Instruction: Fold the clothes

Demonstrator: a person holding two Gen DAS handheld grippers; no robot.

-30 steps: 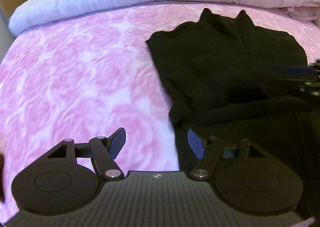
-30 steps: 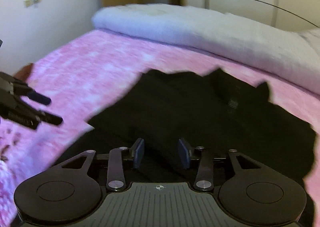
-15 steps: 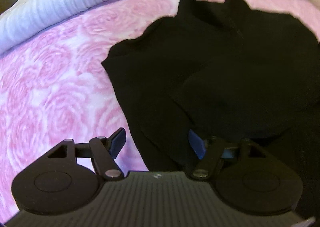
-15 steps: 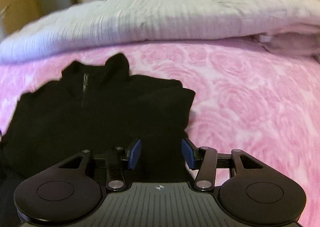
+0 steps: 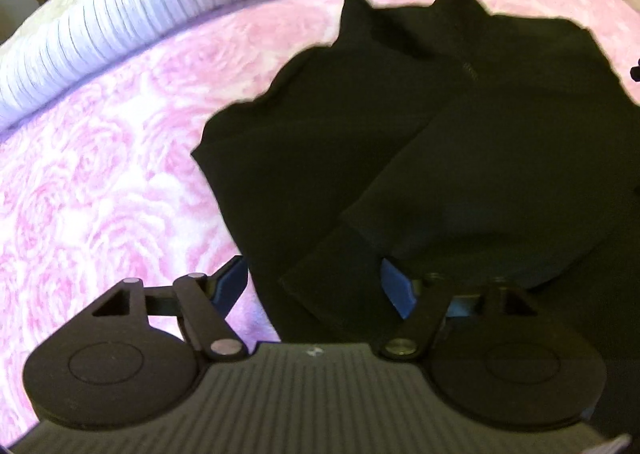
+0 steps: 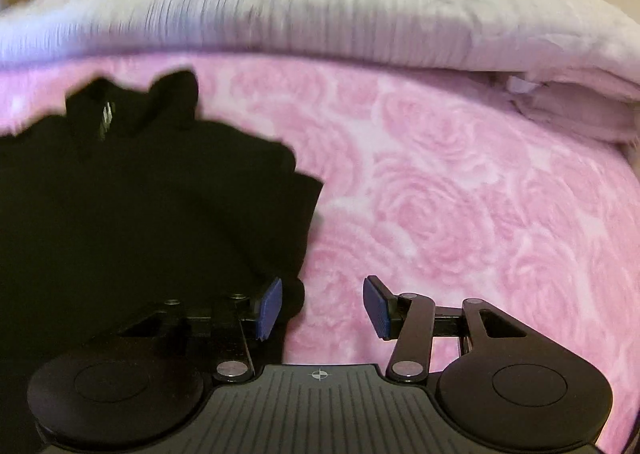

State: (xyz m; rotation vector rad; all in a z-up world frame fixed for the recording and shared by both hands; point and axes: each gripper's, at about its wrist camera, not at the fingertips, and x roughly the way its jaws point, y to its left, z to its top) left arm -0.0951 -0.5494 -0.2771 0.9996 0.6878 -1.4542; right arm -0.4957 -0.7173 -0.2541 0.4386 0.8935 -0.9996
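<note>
A black zip-neck top (image 5: 400,134) lies flat on the pink rose blanket (image 5: 100,174), collar toward the far side, one sleeve folded across its front. My left gripper (image 5: 314,288) is open above the top's left edge; the sleeve cuff (image 5: 328,294) shows between the fingers, untouched. In the right wrist view the top (image 6: 140,214) fills the left half. My right gripper (image 6: 324,306) is open over the top's right edge, left pad (image 6: 270,308) above the black cloth and right pad (image 6: 378,306) above the blanket (image 6: 480,194).
A rolled white ribbed quilt (image 5: 160,6) (image 6: 320,14) runs along the far side of the bed. Pink blanket stretches left of the top in the left wrist view and right of it in the right wrist view. Pale wall and cupboard doors stand behind.
The left gripper has shifted from the bare blanket to over the top's left edge. The right gripper has swept across the top to its right edge. Both pairs of jaws stand slightly wider.
</note>
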